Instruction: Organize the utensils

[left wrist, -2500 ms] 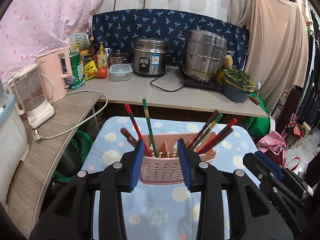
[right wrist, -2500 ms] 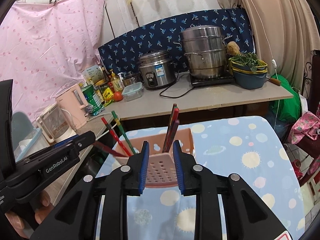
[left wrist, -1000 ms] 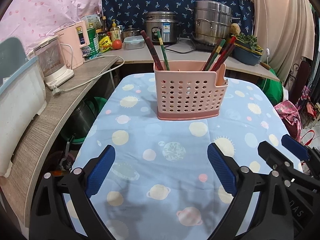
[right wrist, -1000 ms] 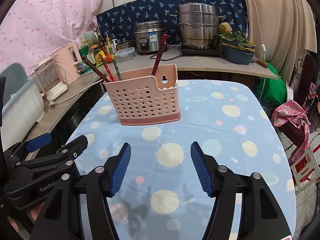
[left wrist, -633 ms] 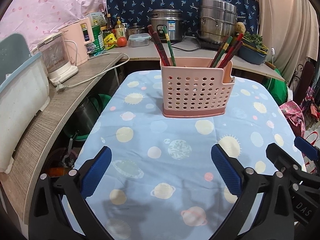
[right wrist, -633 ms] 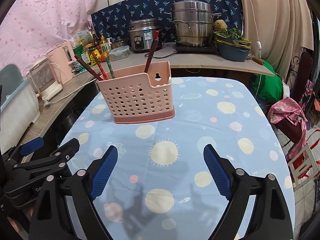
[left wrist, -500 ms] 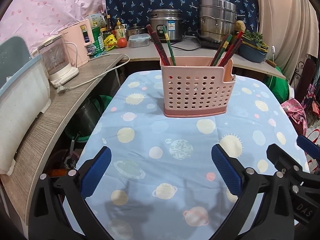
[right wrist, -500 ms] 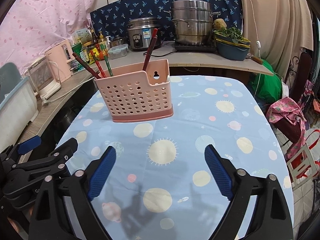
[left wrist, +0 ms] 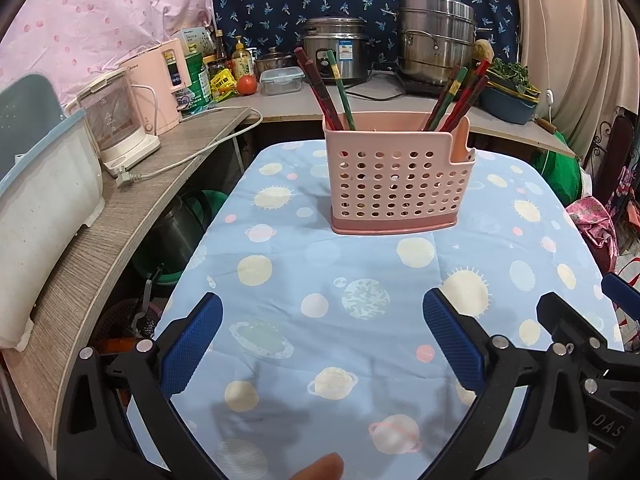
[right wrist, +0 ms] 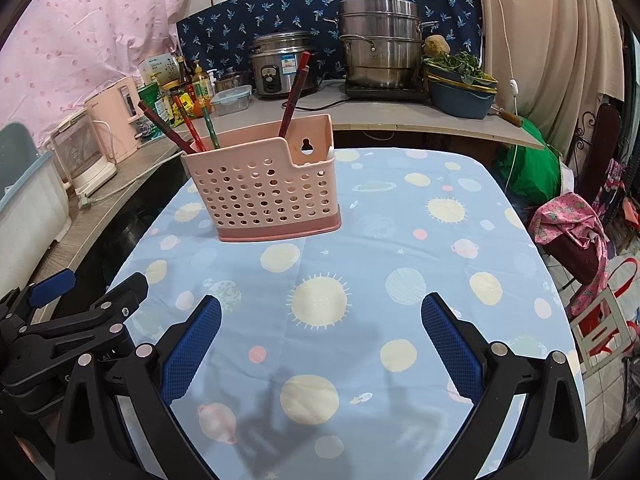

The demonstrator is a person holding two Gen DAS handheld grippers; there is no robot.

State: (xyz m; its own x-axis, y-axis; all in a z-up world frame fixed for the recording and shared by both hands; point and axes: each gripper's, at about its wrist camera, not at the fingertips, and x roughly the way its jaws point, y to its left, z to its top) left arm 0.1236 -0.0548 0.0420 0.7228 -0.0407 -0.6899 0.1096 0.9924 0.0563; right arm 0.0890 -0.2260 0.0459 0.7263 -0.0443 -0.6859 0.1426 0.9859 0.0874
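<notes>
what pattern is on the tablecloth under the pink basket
Light blue tablecloth printed with suns, planets and pale dots, clearest in the right wrist view.

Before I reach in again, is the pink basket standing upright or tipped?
Upright. The basket sits flat on its base on the tablecloth, chopsticks leaning inside.

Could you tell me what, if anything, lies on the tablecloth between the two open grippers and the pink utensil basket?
Nothing visible does. Only bare tablecloth lies between the left gripper and the pink utensil basket, and likewise ahead of the right gripper. The chopsticks already stand inside the basket.
</notes>
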